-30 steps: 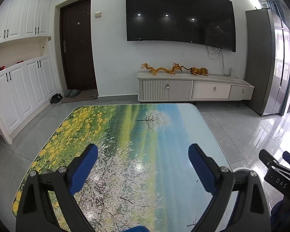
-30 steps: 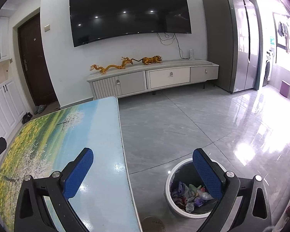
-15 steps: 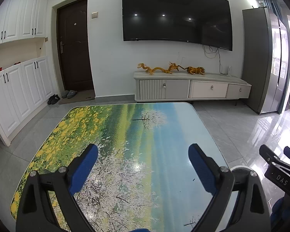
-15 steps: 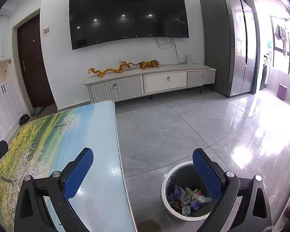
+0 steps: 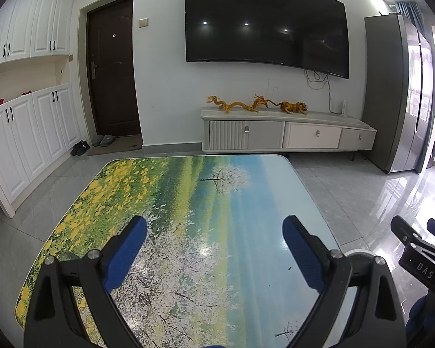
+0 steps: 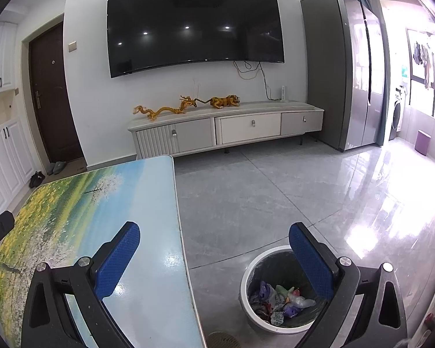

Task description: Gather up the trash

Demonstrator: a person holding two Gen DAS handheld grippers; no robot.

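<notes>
Worktop (image 5: 188, 232): near edge cut off by the frame bottom and hidden behind the left hand-held gripper (image 5: 214, 240).
Bin (image 6: 248, 278): right rim hidden behind a finger (image 6: 310, 264) of the right hand-held gripper (image 6: 214, 246); trash (image 6: 281, 301) inside too small and jumbled to identify piece by piece.
Right hand-held gripper, left wrist view: only partly in frame, cut by the right edge.
Fridge (image 5: 397, 92): distorted at the fisheye rim.
</notes>
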